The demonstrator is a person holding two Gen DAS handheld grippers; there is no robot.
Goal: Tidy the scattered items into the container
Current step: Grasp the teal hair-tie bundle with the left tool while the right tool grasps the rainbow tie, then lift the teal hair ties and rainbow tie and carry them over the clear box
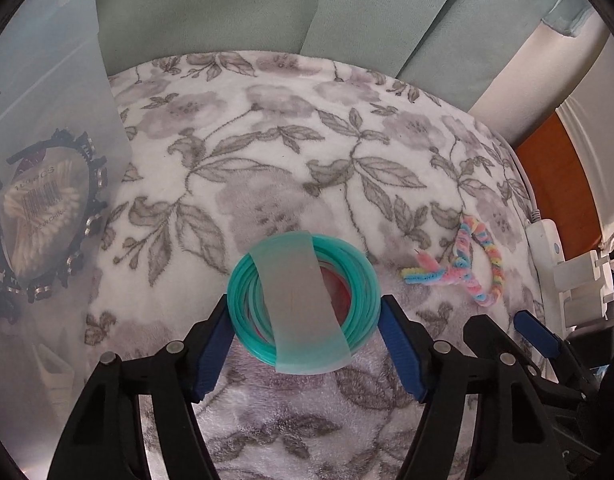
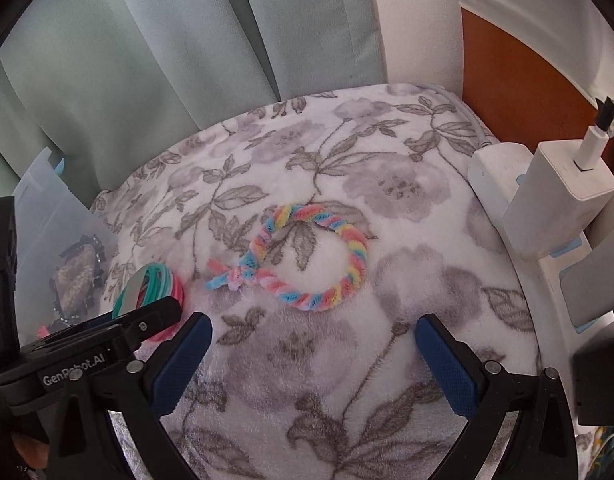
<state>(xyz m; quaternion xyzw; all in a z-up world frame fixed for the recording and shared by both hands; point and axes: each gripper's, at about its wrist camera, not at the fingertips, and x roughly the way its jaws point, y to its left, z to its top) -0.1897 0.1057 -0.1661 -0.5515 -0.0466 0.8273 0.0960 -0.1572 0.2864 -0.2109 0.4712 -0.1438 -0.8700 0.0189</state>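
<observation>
1. Left hand-held gripper (image 1: 305, 346) spread, straddling teal plastic bangle stack (image 1: 303, 304); contact unclear.
2. Right hand-held gripper (image 2: 313, 354) wide apart, empty, short of rainbow twisted pipe-cleaner ring (image 2: 307, 256).
3. Grey floral fleece blanket (image 1: 267, 140) underneath; translucent plastic container (image 1: 39, 160) left, pale green curtain (image 2: 147, 40) behind.

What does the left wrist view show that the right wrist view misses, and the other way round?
Left wrist only: the cotton swab pack readable inside the translucent container, and the left gripper straddling the hair tie bundle, pads not visibly pressing.
Right wrist only: the chargers plugged into the power strip, and the open right gripper short of the pipe-cleaner ring.
Both: bundle, ring, container, floral blanket.
</observation>
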